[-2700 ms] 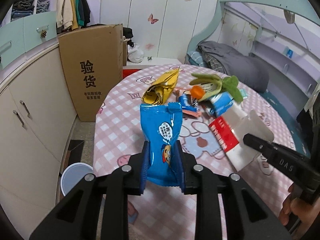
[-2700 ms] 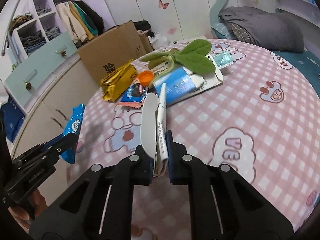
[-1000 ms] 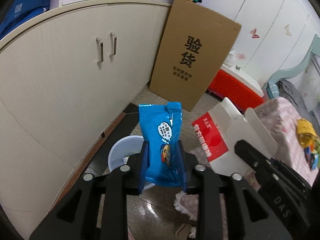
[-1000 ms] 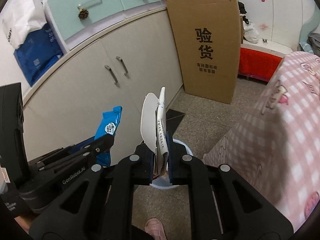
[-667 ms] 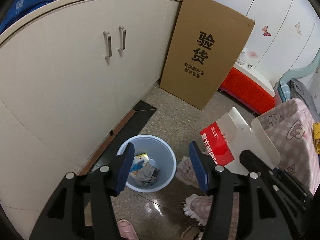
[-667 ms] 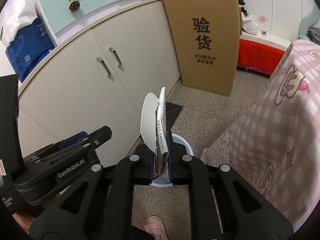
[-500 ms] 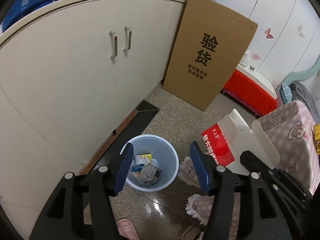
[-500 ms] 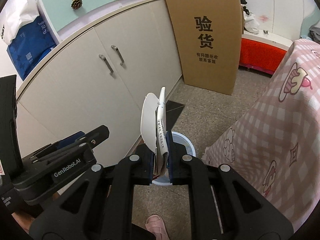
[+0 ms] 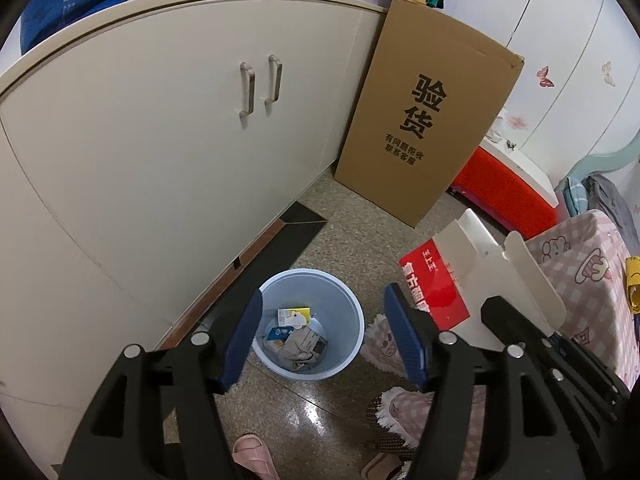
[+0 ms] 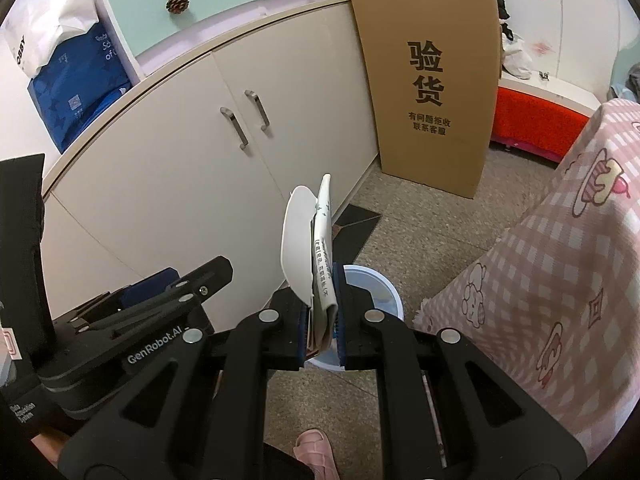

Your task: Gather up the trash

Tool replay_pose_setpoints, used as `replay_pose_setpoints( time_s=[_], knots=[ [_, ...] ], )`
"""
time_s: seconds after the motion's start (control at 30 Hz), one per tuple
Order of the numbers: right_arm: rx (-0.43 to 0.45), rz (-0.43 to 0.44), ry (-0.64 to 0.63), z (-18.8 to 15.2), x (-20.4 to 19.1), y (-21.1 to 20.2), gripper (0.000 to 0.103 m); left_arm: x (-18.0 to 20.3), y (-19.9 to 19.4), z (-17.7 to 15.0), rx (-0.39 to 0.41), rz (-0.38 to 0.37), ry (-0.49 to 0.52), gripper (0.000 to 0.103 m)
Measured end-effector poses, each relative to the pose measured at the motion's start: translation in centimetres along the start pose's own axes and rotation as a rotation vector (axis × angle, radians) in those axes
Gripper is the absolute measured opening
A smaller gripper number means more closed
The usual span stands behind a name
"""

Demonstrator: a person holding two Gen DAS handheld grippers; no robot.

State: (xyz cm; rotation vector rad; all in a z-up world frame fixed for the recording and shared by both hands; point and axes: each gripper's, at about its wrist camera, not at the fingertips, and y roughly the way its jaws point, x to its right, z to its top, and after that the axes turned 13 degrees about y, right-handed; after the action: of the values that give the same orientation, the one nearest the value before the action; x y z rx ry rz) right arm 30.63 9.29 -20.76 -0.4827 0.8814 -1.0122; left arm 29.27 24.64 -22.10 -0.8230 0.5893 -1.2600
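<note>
A pale blue trash bin (image 9: 344, 344) stands on the floor by the cabinet, with several wrappers inside, among them the blue snack packet (image 9: 280, 334). My left gripper (image 9: 322, 340) is open and empty right above the bin. My right gripper (image 10: 322, 314) is shut on a flattened red and white carton (image 10: 308, 248), seen edge-on in the right wrist view and flat in the left wrist view (image 9: 460, 280), to the right of the bin. The bin's rim (image 10: 384, 284) shows behind the right gripper's fingers.
A cream cabinet (image 9: 160, 140) runs along the left. A tall cardboard box (image 9: 428, 120) leans at the back. The pink checked tablecloth (image 10: 560, 260) hangs at the right. Slippers (image 9: 252, 456) and a fluffy mat (image 9: 380, 344) lie on the floor near the bin.
My left gripper swung from the table to above the bin, opened, and the blue snack packet dropped into the bin. The right gripper came along, still holding the carton.
</note>
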Motion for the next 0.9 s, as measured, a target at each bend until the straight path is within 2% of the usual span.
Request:
replay_pose_setpoints(
  time_s=[0.23,0.37,0.4,0.47,0.5,0.73,0.9],
  knots=[
    [0.006,0.015,-0.029,0.5,-1.0,1.3,0.011,-1.8,0.1,-0.2,0.0,0.026,-0.061,0.065],
    [0.039,0.023,-0.058,1.2,-1.8,2.3,0.013,-3.3,0.0,-0.1,0.012,0.076,-0.104,0.065],
    [0.049,0.015,-0.068,1.4,-1.9,2.8,0.018,-3.6,0.1,0.0,0.01,0.086,-0.112,0.066],
    [0.04,-0.006,-0.081,1.6,-2.0,3.8,0.049,-4.1,0.3,0.1,0.004,0.114,-0.126,0.066],
    [0.041,-0.011,-0.082,1.6,-2.0,4.1,0.068,-4.3,0.4,0.2,0.002,0.121,-0.128,0.066],
    [0.029,0.004,-0.05,1.1,-1.1,3.5,0.068,-4.5,0.4,0.1,-0.003,0.138,-0.109,0.068],
    [0.042,0.004,-0.029,0.9,-0.5,1.5,0.07,-3.6,-0.7,0.1,0.016,0.128,-0.099,0.069]
  ],
)
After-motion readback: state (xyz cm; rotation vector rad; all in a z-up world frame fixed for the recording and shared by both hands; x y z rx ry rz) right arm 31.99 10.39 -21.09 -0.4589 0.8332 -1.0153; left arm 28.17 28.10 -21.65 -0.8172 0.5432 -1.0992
